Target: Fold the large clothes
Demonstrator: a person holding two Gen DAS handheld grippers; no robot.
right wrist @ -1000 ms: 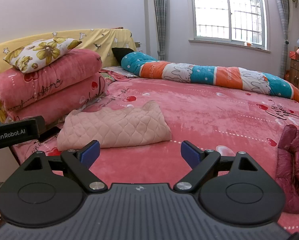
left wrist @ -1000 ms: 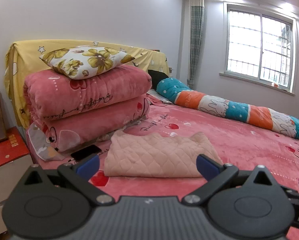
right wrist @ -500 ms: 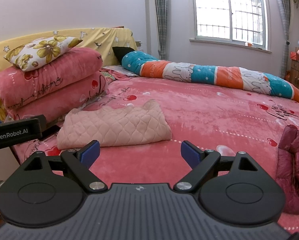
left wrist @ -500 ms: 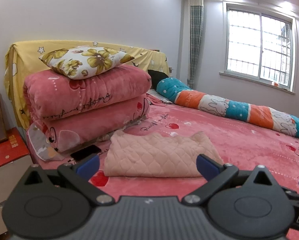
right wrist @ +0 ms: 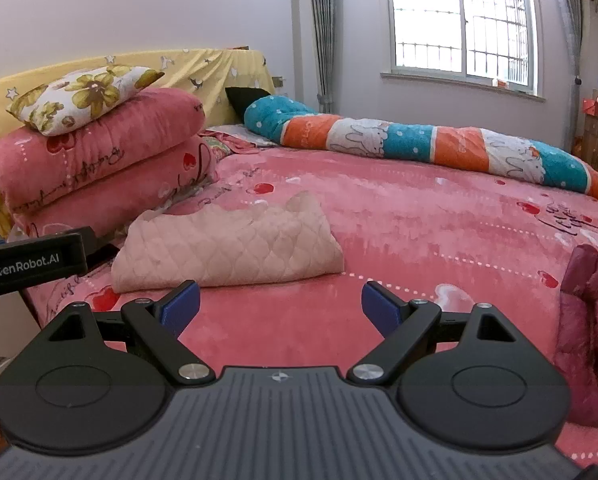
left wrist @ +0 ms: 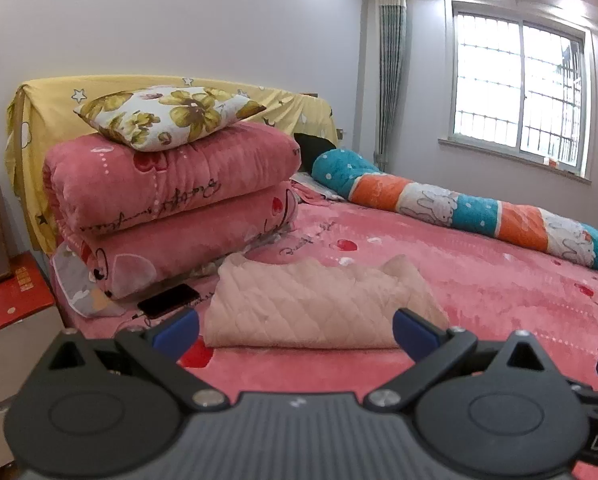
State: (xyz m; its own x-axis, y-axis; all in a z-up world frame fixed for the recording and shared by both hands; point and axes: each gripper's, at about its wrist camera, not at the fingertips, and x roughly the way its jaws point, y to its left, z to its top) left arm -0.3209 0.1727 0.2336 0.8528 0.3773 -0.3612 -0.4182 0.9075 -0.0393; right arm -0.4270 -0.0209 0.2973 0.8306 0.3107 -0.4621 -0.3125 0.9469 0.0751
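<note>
Hand-held gripper (left, jaws apart) faces folded quilted garment just ahead.

Both views are taken low from the pink plush bed's near edge, facing its headboard end. The folded beige quilted garment, close by, is shared.

The right gripper, jaws spread wide and empty, hangs just short of a folded pink quilted garment on the pink bed. Right of the garment, at the bed's edge, lies a crumpled maroon garment.
</note>
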